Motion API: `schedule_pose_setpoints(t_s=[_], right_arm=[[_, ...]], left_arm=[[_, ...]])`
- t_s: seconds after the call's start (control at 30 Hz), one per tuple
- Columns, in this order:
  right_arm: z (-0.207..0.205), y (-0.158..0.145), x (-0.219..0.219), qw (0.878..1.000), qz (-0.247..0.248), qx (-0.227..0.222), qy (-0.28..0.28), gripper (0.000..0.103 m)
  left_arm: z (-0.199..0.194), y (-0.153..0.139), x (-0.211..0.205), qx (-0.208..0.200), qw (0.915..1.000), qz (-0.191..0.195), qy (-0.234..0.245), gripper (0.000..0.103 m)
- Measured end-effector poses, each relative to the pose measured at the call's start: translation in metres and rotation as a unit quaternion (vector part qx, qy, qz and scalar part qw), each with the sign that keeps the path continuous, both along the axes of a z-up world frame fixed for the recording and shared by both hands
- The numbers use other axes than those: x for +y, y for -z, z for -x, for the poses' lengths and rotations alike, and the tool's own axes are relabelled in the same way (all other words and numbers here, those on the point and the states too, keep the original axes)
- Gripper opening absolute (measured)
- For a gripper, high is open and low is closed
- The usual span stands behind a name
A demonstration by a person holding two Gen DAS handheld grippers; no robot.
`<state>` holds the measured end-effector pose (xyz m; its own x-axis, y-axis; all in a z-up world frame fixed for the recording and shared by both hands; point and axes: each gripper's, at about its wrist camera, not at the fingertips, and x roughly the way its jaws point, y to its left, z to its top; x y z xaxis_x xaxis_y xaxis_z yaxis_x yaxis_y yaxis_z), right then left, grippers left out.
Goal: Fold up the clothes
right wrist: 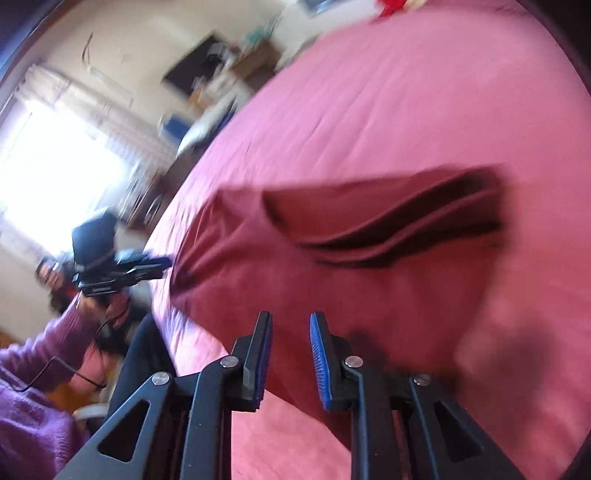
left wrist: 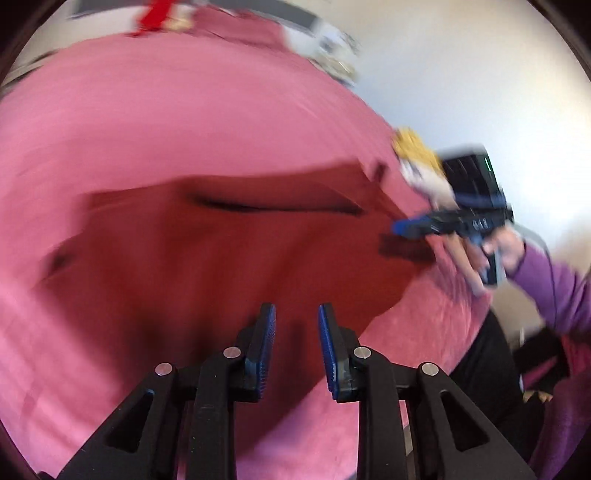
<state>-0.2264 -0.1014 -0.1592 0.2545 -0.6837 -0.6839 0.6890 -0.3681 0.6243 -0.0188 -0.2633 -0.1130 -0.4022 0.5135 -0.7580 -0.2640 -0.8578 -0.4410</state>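
Observation:
A dark red garment (left wrist: 229,251) lies partly folded on the pink bed cover (left wrist: 166,122), with a dark crease across its upper layer. My left gripper (left wrist: 297,308) hovers over its near edge, blue pads apart with nothing pinched between them. My right gripper (left wrist: 404,227) shows at the garment's right edge, held by a hand. In the right wrist view the garment (right wrist: 369,258) is bunched to a point at its left corner, where the left gripper (right wrist: 164,264) sits. The right gripper (right wrist: 291,315) stands parted above the garment's near edge. Both views are motion-blurred.
A person in a purple sleeve (left wrist: 554,291) stands at the bed's side. A yellow and white object (left wrist: 421,155) lies near the bed's right edge. Something red (left wrist: 155,14) sits at the far end. A bright window (right wrist: 55,166) and furniture (right wrist: 207,74) fill the room beyond.

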Motion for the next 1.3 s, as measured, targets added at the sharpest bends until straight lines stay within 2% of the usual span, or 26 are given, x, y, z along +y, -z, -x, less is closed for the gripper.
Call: schedule_pose_setpoints(t_s=[0.07, 0.13, 0.17, 0.23, 0.3, 0.33, 0.4, 0.47, 0.57, 0.63, 0.77, 0.8, 0.83, 0.87, 0.93, 1.0, 1.07, 1.1, 1.13, 1.17, 1.2, 1.23, 1.27, 1.3], right_arm=[[0.007, 0.013, -0.02, 1.0, -0.003, -0.015, -0.027, 0.02], [0.018, 0.023, -0.031, 0.999, -0.011, -0.022, -0.036, 0.02], [0.028, 0.026, -0.035, 0.999, -0.018, -0.022, -0.029, 0.02], [0.052, 0.029, -0.041, 0.999, -0.028, -0.02, -0.009, 0.019], [0.077, 0.03, -0.048, 0.999, -0.025, -0.013, 0.02, 0.017], [0.09, 0.03, -0.051, 0.999, -0.022, -0.007, 0.04, 0.019], [0.114, 0.03, -0.054, 0.996, -0.021, 0.003, 0.084, 0.019], [0.132, 0.033, -0.054, 0.991, -0.026, 0.006, 0.13, 0.023], [0.134, 0.023, -0.039, 0.983, -0.002, 0.009, 0.184, 0.024], [0.121, 0.009, -0.025, 0.976, 0.033, 0.027, 0.214, 0.025], [0.066, -0.015, -0.006, 0.97, 0.028, 0.082, 0.227, 0.029], [0.051, -0.016, -0.006, 0.972, 0.022, 0.086, 0.217, 0.029], [0.034, -0.012, -0.008, 0.976, 0.016, 0.086, 0.201, 0.03], [0.021, -0.008, -0.011, 0.979, 0.014, 0.083, 0.185, 0.03], [0.001, 0.007, -0.015, 0.984, 0.005, 0.084, 0.158, 0.029], [-0.007, 0.028, -0.013, 0.982, -0.036, 0.096, 0.16, 0.027], [-0.005, 0.041, 0.004, 0.97, -0.063, 0.108, 0.208, 0.022], [-0.002, 0.042, 0.018, 0.963, -0.058, 0.109, 0.24, 0.014], [-0.001, 0.042, 0.034, 0.954, -0.047, 0.107, 0.275, 0.012], [-0.003, 0.039, 0.046, 0.945, -0.046, 0.111, 0.304, 0.017], [-0.008, 0.034, 0.054, 0.936, -0.055, 0.122, 0.327, 0.031], [-0.013, 0.03, 0.062, 0.925, -0.064, 0.132, 0.35, 0.032], [-0.02, 0.025, 0.067, 0.919, -0.062, 0.139, 0.364, 0.032], [-0.031, 0.02, 0.068, 0.92, -0.045, 0.144, 0.363, 0.032]], left_arm=[[0.029, 0.01, 0.013, -0.019, 0.9996, -0.011, 0.02, 0.026], [0.055, 0.016, 0.013, -0.026, 0.9995, -0.011, 0.017, 0.026], [0.065, 0.018, 0.008, -0.029, 0.9995, -0.013, 0.007, 0.026], [0.081, 0.02, -0.012, -0.036, 0.9982, -0.042, -0.025, 0.026], [0.091, 0.016, -0.038, -0.024, 0.9958, -0.046, -0.075, 0.026], [0.093, 0.013, -0.05, -0.015, 0.9941, -0.04, -0.1, 0.026], [0.094, 0.009, -0.074, -0.003, 0.9886, -0.001, -0.15, 0.026], [0.09, 0.004, -0.095, 0.012, 0.9829, 0.026, -0.182, 0.026], [0.069, -0.006, -0.123, 0.032, 0.9664, 0.082, -0.241, 0.026], [0.048, -0.011, -0.137, 0.047, 0.9516, 0.113, -0.282, 0.026], [-0.007, -0.011, -0.144, 0.081, 0.918, 0.134, -0.364, 0.026], [-0.016, -0.008, -0.137, 0.093, 0.9147, 0.131, -0.371, 0.027], [-0.023, -0.006, -0.132, 0.102, 0.9157, 0.128, -0.367, 0.035], [-0.026, -0.002, -0.124, 0.099, 0.9156, 0.147, -0.361, 0.039], [-0.027, 0.011, -0.106, 0.086, 0.9121, 0.198, -0.348, 0.04], [-0.032, 0.017, -0.103, 0.084, 0.9039, 0.245, -0.341, 0.043], [-0.038, 0.02, -0.105, 0.082, 0.8956, 0.276, -0.339, 0.052], [-0.042, 0.019, -0.109, 0.08, 0.8929, 0.28, -0.343, 0.055], [-0.044, 0.018, -0.114, 0.077, 0.8885, 0.288, -0.349, 0.055], [-0.049, 0.016, -0.12, 0.071, 0.883, 0.289, -0.363, 0.055], [-0.055, 0.014, -0.128, 0.063, 0.8771, 0.287, -0.38, 0.055], [-0.061, 0.012, -0.135, 0.056, 0.8709, 0.285, -0.397, 0.055], [-0.068, 0.006, -0.142, 0.063, 0.8665, 0.263, -0.42, 0.055], [-0.075, -0.001, -0.149, 0.074, 0.8615, 0.234, -0.444, 0.055]])
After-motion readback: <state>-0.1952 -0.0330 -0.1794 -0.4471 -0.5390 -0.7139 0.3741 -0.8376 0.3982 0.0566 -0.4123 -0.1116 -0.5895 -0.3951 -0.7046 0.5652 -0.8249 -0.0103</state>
